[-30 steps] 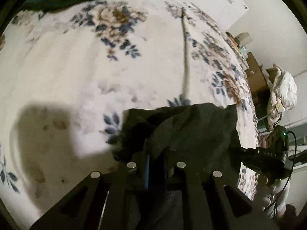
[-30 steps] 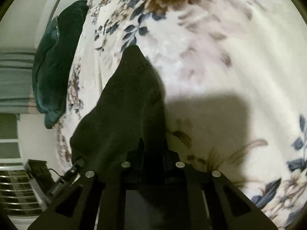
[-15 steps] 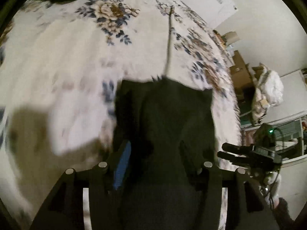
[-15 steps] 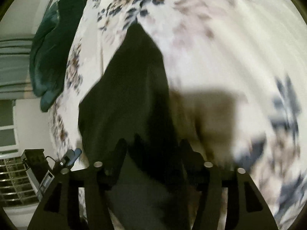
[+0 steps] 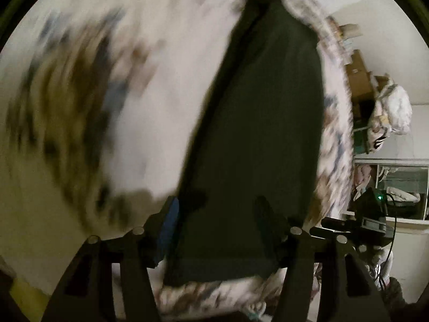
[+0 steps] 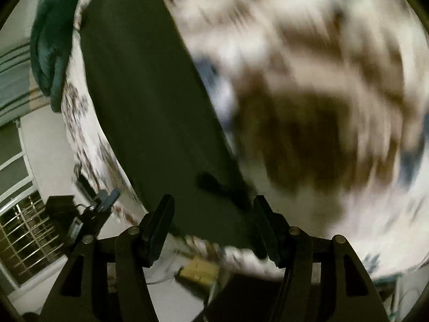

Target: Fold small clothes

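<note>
Item 1. We list a dark, near-black rectangular cloth garment, laid out flat in a long strip on the bed. From the left wrist camera it runs from just ahead of the fingers up toward the far edge of the bed; from the right wrist camera the same cloth runs up and to the left.

Item 2. We list a white bedspread with brown and blue floral print, lying under the cloth. Its pattern is heavily blurred in both views.

Item 3. Left gripper, black, two-fingered, one finger lined with a blue pad. We find its fingers spread wide, holding nothing; the near end of the cloth lies between and below them. We cannot tell whether they touch it.

Item 4. Right gripper, black, two-fingered. We find its fingers likewise spread wide and free of the cloth, whose near edge lies between them.

Item 5. A dark teal bundle of fabric at the far left side of the bed in the right wrist view, well apart from the cloth's near end.

Item 6. A white bundle of bedding standing beyond the bed's right side, beside brown cardboard boxes.

Item 7. A window with a metal grille, low on the left in the right wrist view.
</note>
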`<move>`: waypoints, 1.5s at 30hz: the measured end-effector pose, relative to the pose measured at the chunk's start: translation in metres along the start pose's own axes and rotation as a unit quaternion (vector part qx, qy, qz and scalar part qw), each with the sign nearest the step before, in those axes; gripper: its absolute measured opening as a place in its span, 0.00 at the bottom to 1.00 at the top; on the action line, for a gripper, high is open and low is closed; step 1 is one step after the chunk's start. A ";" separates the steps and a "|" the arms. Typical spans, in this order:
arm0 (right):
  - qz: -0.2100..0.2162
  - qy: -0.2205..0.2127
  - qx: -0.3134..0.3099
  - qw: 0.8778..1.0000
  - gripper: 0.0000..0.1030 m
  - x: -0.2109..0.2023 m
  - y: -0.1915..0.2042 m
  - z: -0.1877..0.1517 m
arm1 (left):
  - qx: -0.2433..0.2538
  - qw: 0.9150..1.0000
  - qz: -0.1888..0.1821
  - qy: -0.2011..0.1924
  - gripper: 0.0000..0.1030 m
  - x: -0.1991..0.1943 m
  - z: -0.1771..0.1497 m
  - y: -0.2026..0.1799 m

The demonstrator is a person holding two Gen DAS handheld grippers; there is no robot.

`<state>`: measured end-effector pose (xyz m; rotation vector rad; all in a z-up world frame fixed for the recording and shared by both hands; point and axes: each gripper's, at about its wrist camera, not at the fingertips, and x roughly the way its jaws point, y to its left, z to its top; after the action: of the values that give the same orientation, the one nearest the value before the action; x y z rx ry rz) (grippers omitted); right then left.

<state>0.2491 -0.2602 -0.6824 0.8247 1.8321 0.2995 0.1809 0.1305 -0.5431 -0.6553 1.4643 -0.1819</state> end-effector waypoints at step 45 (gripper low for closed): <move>0.142 -0.202 -0.089 0.965 0.06 -0.135 0.143 0.076 | 0.072 0.976 -0.083 -0.187 0.07 -0.056 0.148 -0.138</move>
<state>0.4021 -0.2579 -0.5366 0.9449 1.2891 0.4370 0.3523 0.0903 -0.4289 -0.6542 1.0247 -0.2755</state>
